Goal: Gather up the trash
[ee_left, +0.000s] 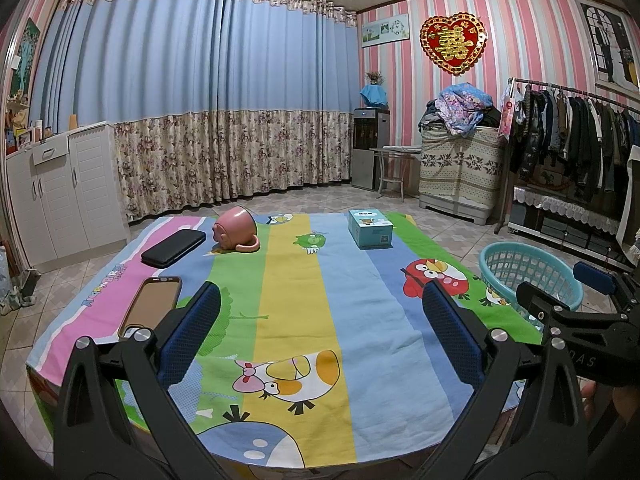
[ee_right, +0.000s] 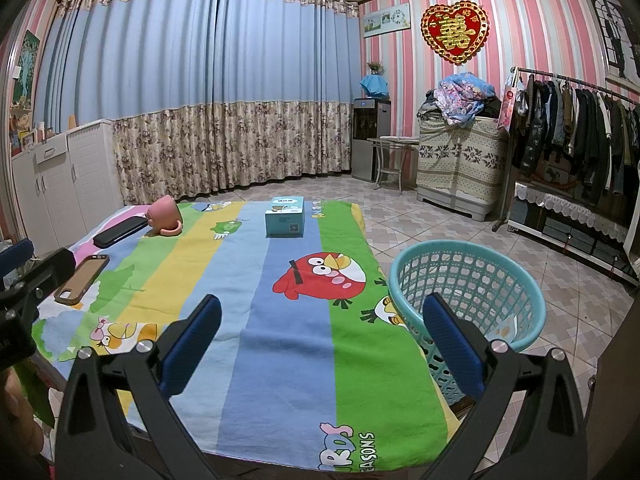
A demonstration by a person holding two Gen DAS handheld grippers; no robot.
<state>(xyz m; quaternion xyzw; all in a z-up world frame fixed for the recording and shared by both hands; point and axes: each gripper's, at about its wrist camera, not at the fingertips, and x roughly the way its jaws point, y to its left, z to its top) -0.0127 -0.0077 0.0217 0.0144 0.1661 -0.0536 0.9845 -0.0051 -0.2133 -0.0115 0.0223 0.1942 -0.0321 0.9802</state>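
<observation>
The left tongs (ee_left: 320, 336) hang spread wide above the near edge of the counter (ee_left: 296, 280), nothing between the blue pads. The right tongs (ee_right: 322, 338) are likewise released and empty, poised over the counter's near right part, with their right pad in front of the teal basket (ee_right: 468, 276).

The counter wears a striped cartoon cloth printed with birds. On its far left a pink mug (ee_left: 236, 230) lies tipped on its side, handle toward the near side. Just left of it rests a black case (ee_left: 174, 247), and nearer on the left edge lies a phone (ee_left: 152, 306) in a brown-rimmed cover, flat on the cloth. At the far right of the cloth stands a light blue box (ee_left: 369, 228), upright and well apart from the mug.

The teal basket sits off the right side of the counter, close against its edge. In the right wrist view a pale scrap of paper or wrapping (ee_right: 506, 328) shows low inside the basket; what it is cannot be told. No loose trash shows on the cloth itself.

In the left wrist view the right tongs' black frame pokes in at the right edge.
</observation>
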